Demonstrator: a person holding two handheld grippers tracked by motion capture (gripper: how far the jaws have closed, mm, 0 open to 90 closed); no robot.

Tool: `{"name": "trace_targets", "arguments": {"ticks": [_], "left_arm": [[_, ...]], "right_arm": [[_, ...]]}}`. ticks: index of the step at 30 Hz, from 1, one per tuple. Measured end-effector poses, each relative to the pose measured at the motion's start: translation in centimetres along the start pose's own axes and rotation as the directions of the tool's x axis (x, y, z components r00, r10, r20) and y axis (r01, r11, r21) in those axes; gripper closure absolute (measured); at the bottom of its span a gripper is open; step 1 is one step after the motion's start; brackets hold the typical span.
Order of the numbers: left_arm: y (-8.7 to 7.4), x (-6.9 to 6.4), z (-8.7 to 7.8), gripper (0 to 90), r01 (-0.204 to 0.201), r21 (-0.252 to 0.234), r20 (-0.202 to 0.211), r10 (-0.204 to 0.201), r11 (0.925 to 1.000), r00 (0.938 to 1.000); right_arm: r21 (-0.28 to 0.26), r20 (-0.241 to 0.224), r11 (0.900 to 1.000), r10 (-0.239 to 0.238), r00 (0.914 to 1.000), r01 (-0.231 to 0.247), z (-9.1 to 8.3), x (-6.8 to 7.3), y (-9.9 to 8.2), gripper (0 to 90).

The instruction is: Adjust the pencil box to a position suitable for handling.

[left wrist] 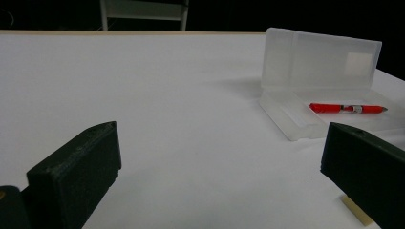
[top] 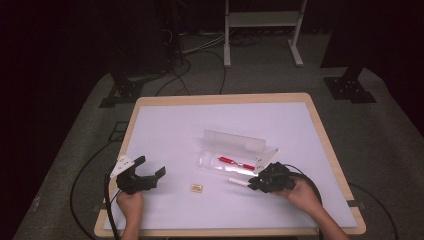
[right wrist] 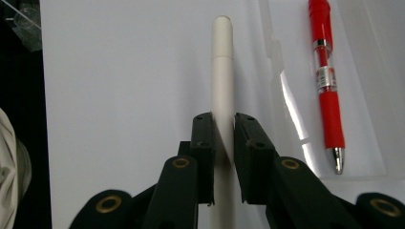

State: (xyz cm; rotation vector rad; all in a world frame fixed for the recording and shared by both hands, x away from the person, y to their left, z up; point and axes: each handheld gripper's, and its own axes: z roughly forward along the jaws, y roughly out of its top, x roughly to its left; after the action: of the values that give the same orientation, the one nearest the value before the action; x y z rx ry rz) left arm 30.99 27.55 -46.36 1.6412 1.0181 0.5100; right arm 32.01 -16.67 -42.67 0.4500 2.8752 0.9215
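Observation:
My right gripper [top: 255,184] [right wrist: 223,119] is shut on a white pen [top: 236,181] [right wrist: 222,71], which lies flat on the white table top and points away along the jaws. Just beyond it, a clear plastic case [top: 212,159] [left wrist: 315,59] [right wrist: 272,43] stands open with its lid upright and a red pen [top: 235,162] [left wrist: 346,108] [right wrist: 327,95] in its tray. Near the front left, my left gripper [top: 150,166] [left wrist: 222,143] is open with nothing between its jaws, a good way left of the case.
A small tan block [top: 196,187] [left wrist: 356,210] lies between the two grippers. The table [top: 220,99] has a wooden rim. Beyond it are stand feet [top: 350,90], a white frame [top: 262,20] and floor cables [top: 180,75].

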Motion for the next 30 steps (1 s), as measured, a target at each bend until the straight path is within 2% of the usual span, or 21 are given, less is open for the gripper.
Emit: {"name": "trace_targets", "arguments": {"ticks": [16, 30], "left_arm": [[0.0, 0.0, 0.0, 0.0, 0.002, 0.003, -0.001, -0.002, 1.0000, 1.0000], [0.0, 0.0, 0.0, 0.0, 0.006, -0.003, 0.000, -0.006, 1.0000, 1.0000]], "right_arm": [[0.002, 0.017, 0.9999, -0.016, 0.9997, 0.016, -0.7, -1.3, 1.8, 77.9], [0.007, 0.017, 0.9997, -0.025, 0.9996, 0.025, -0.5, -1.9, 3.2, 77.9]]}}
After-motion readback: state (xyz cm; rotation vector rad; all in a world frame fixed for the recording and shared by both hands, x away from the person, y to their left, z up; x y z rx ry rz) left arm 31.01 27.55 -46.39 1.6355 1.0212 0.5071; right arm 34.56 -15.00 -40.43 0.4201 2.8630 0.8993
